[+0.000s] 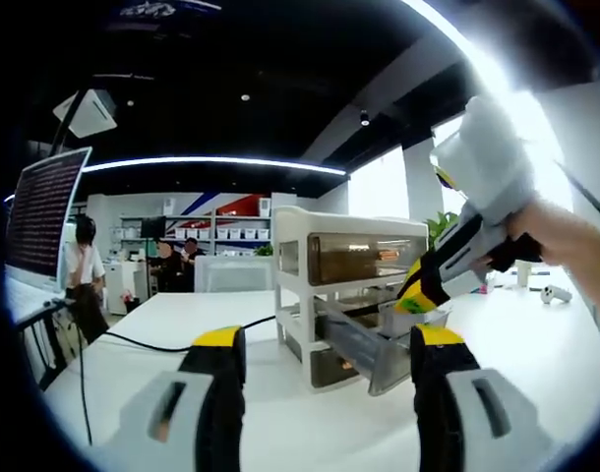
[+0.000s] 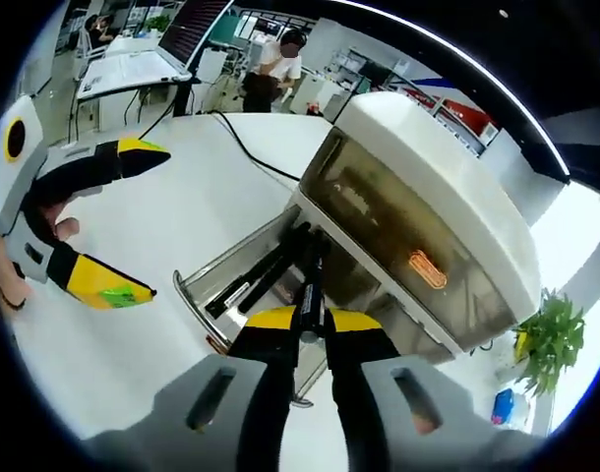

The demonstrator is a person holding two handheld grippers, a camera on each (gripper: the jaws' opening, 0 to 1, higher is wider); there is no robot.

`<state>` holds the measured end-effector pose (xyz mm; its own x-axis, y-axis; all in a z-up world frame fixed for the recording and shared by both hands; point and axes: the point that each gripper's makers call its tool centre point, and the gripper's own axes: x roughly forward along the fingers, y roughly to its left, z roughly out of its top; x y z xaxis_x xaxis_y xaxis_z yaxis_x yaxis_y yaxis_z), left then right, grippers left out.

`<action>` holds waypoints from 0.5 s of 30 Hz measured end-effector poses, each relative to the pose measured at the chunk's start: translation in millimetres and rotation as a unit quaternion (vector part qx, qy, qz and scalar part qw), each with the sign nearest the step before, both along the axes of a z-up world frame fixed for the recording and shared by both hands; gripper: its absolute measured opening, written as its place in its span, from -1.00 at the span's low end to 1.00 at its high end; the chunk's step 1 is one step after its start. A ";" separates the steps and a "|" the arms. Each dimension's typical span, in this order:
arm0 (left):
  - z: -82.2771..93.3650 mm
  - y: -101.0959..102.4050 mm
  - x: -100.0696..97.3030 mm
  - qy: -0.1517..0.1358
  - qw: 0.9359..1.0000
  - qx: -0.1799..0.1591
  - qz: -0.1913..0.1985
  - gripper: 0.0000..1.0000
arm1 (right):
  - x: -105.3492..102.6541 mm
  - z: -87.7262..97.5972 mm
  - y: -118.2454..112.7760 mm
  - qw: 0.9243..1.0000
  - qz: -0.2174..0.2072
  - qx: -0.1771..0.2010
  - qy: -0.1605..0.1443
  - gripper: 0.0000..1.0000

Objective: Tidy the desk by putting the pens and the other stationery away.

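A white drawer organizer [image 1: 351, 258] with smoky translucent drawers stands on the white desk [image 1: 162, 324]. Its middle drawer [image 2: 213, 278] is pulled out and holds black pens [image 2: 249, 285]. My right gripper [image 2: 312, 320] is shut on a black pen [image 2: 311, 272] whose far end reaches into that drawer. In the left gripper view the right gripper [image 1: 415, 293] comes in from the right, over the open drawer [image 1: 364, 349]. My left gripper [image 1: 328, 339] stands open and empty, just in front of the organizer. From the right gripper view, the left gripper [image 2: 135, 221] is open to the left of the drawer.
A black cable [image 1: 133, 342] runs across the desk to the organizer. A monitor [image 1: 44, 211] stands at the far left. People [image 1: 84, 265] are at desks and shelves behind. A potted plant [image 2: 551, 339] and a small white object [image 1: 554, 293] lie beyond the organizer.
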<state>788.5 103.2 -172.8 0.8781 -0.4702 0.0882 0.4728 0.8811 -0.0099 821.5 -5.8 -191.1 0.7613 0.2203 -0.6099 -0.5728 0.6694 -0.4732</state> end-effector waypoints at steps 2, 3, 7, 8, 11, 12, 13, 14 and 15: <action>0.0 0.1 0.1 -0.001 1.000 0.001 0.000 0.37 | 0.1 -1.5 1.8 1.000 0.004 0.001 0.002 -0.71; -0.3 0.2 0.2 0.000 1.000 0.000 0.000 0.37 | -0.2 -2.2 3.7 1.000 0.011 0.001 0.003 -0.72; -0.6 0.9 0.7 0.002 1.000 -0.001 0.000 0.37 | -4.0 -3.8 6.0 0.999 0.023 0.022 0.009 -0.71; -0.5 1.0 0.6 0.002 1.000 -0.001 0.001 0.36 | -3.7 -3.4 5.6 0.999 0.025 0.024 0.006 -0.71; -0.4 0.5 0.5 0.001 1.000 -0.001 0.000 0.36 | -2.3 0.5 4.0 0.999 0.031 0.030 -0.007 -0.64; -0.8 0.3 0.6 0.001 1.000 0.000 0.000 0.36 | -2.2 2.7 3.1 0.999 0.031 0.031 -0.012 -0.63; -1.2 0.2 0.7 0.002 1.000 0.000 0.000 0.36 | -2.6 4.8 2.6 0.999 0.032 0.032 -0.016 -0.62; -1.5 0.2 0.8 0.002 1.000 0.001 0.000 0.36 | -3.0 7.1 1.4 0.999 0.033 0.033 -0.019 -0.59; -1.6 0.5 0.9 0.002 1.000 0.001 0.001 0.36 | -3.4 9.7 0.7 0.999 0.032 0.035 -0.025 -0.59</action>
<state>789.4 103.6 -174.4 0.8793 -0.4690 0.0832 0.4714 0.8819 -0.0110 818.0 -5.1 -181.3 0.7735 0.3109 -0.5523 -0.5925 0.6643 -0.4558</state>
